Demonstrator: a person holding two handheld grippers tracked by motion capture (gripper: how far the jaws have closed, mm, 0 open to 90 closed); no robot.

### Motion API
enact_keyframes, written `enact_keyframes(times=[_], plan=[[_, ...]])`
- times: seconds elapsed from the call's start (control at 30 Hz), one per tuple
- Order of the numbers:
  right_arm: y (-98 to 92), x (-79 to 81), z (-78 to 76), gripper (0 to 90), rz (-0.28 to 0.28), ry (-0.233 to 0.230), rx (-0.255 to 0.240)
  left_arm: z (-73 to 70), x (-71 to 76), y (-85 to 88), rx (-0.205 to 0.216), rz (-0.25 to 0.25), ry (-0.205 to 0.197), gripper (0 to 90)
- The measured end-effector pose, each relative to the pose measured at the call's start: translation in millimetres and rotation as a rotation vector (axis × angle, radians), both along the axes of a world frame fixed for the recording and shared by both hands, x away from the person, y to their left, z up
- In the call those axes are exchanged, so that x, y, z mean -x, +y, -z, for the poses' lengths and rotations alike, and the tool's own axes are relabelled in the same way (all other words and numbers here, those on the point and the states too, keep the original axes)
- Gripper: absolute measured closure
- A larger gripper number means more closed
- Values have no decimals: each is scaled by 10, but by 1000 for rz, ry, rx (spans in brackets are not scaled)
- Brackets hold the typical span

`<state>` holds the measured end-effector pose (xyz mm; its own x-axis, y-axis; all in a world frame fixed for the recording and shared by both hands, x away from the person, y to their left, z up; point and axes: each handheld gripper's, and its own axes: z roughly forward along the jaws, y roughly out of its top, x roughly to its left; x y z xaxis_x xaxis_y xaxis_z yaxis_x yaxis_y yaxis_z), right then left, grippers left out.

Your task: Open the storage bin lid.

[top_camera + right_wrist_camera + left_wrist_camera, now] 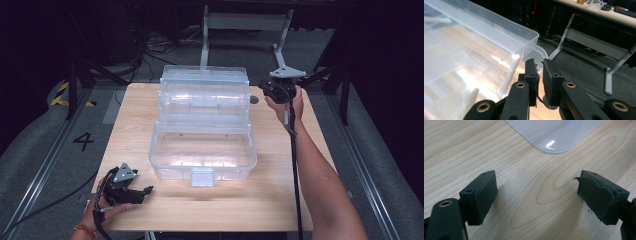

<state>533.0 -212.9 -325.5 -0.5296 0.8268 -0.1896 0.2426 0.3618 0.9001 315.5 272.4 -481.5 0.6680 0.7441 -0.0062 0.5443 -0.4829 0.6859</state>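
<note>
a clear plastic box (202, 125) is seen at the centre of the wooden table (280, 190), lid raised. the right gripper (265, 90), jaws nearly shut on nothing, is held at the box's two o'clock; the left gripper (148, 190), jaws wide and empty, rests at seven o'clock. the lid is best pushed gently from its corner.

High view above table (280, 200), gripper views close and low, all sharing the clear box (202, 125).
</note>
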Motion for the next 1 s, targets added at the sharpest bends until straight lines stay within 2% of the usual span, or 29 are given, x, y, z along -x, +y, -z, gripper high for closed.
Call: enact_keyframes(times=[0.23,0.47,0.57,0.77,1.0], plan=[[-115,161,26,814,-29,-3,15,1,0,0,1,0,0,169],[-240,374,155,779,-64,13,42,1,1,-1,1,-2,0,169],[-309,494,246,765,-71,17,74,-1,-1,1,-4,1,-2,168],[-477,702,400,732,-83,31,90,-3,0,2,-9,-2,-8,168],[-733,942,620,691,-100,64,73,-3,0,2,-8,-2,-9,168]])
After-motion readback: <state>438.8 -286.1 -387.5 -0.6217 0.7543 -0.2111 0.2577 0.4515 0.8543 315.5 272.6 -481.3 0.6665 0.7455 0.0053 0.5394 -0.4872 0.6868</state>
